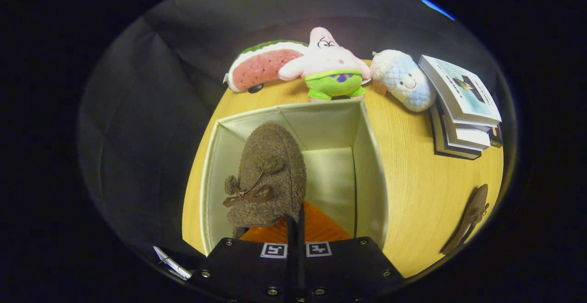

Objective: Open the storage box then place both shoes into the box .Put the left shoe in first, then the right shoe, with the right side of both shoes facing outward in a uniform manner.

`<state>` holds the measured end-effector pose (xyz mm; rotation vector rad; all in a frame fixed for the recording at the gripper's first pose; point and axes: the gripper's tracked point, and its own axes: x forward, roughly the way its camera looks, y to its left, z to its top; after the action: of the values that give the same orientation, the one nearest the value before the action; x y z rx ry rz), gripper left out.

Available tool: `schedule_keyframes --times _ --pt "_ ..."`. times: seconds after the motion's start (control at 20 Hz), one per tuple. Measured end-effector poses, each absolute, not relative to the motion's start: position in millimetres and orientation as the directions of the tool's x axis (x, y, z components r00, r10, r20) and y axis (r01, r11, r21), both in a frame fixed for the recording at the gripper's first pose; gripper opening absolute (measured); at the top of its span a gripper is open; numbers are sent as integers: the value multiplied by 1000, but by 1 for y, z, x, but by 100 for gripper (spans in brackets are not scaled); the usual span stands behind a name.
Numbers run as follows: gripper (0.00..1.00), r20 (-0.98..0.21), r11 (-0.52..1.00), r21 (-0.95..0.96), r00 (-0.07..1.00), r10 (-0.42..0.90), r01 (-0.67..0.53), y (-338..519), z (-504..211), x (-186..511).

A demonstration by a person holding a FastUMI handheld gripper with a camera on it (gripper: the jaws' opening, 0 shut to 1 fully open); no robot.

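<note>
The gripper (296, 229) hangs over the open storage box (367, 156), fingers clenched on the heel rim of a fuzzy brown shoe (270, 174) inside the box. It looks soft and light, so that rim suits pinching. The second shoe (470, 218) lies right of the box.

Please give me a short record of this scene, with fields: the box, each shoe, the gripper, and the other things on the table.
storage box: open, cream fabric, on wooden table
held shoe: brown fuzzy, bow on top, over the box's left half
gripper: fingers shut on the shoe's rear edge
second shoe: on table, right of box
beyond box: watermelon plush, pink star plush, pale blue plush, stack of books
</note>
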<state>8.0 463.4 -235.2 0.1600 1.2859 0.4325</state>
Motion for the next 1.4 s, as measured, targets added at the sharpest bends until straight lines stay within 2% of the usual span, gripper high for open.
schedule_keyframes --times 0.45,0.65,0.8,0.85,0.95,1.05,1.2,1.4 --pt "1 -938 936 273 153 310 -224 493 -294 -5" --pt "2 -927 918 320 125 355 -233 501 -304 -10" --pt "18 -916 900 343 115 384 -270 500 -289 -14" --pt "34 -911 895 345 131 392 -281 498 -279 -13" --pt "53 -902 888 352 145 406 -295 493 -260 -16" --pt "61 -879 875 386 170 445 -294 491 -234 -17" --pt "65 -841 855 424 221 494 -298 476 -195 -13" --pt "65 -798 846 445 299 523 -293 432 -155 -5"
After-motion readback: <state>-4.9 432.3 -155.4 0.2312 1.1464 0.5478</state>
